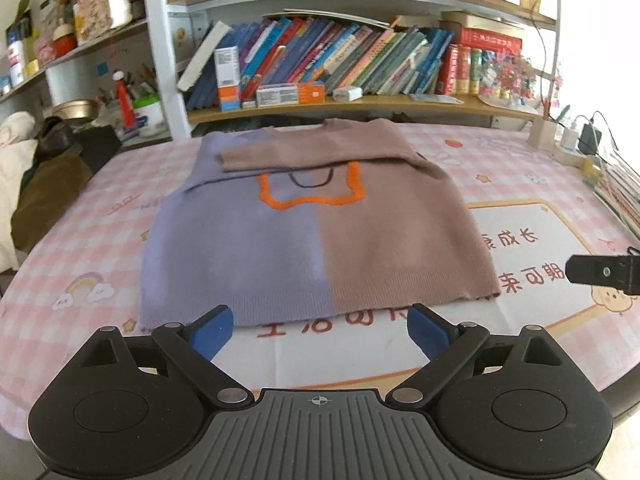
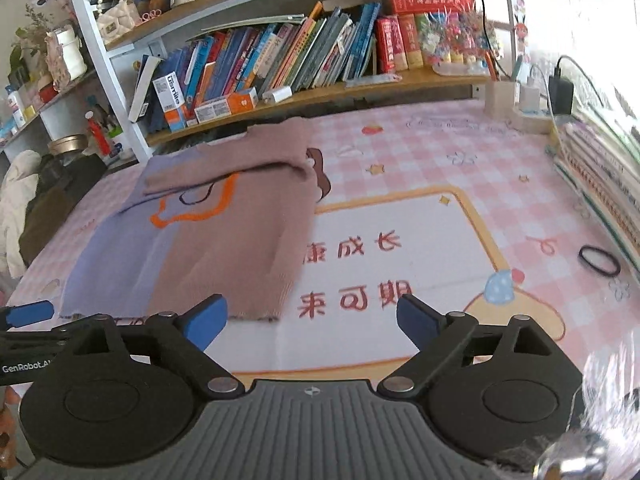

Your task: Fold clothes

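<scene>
Nearest item: your left gripper (image 1: 319,330), which you are holding with its blue pads spread wide and nothing between them. It is hanging just short of the sweater's hem, roughly centred on the garment, pointing down and forward over the tabletop.

Second item: your right gripper (image 2: 312,322), likewise standing wide apart and gripping nothing. It is sitting over the white printed panel of the tablecloth (image 2: 400,152), off the garment's brown side; the hem's brown corner is lying just ahead and to the left of its left pad.

Third item: the sweater (image 1: 312,236), lying flat on the table, hem toward you, neckline toward the far edge. Lilac half on the left, brown half on the right, an orange outline across the chest. Both sleeves are lying folded across the chest, the brown one on top. Its long axis is running away from you, from hem to collar.

Judgement: the hem is the edge closest to both tools, so the next fold is probably going to be bottom-to-top. The left gripper is nearer the cloth; the right one is needing a short shift leftward to reach the brown corner.

Farthest items: a bookshelf (image 1: 360,102) of leaning books behind the table, and a black hair band (image 2: 599,262) lying well to the right.
</scene>
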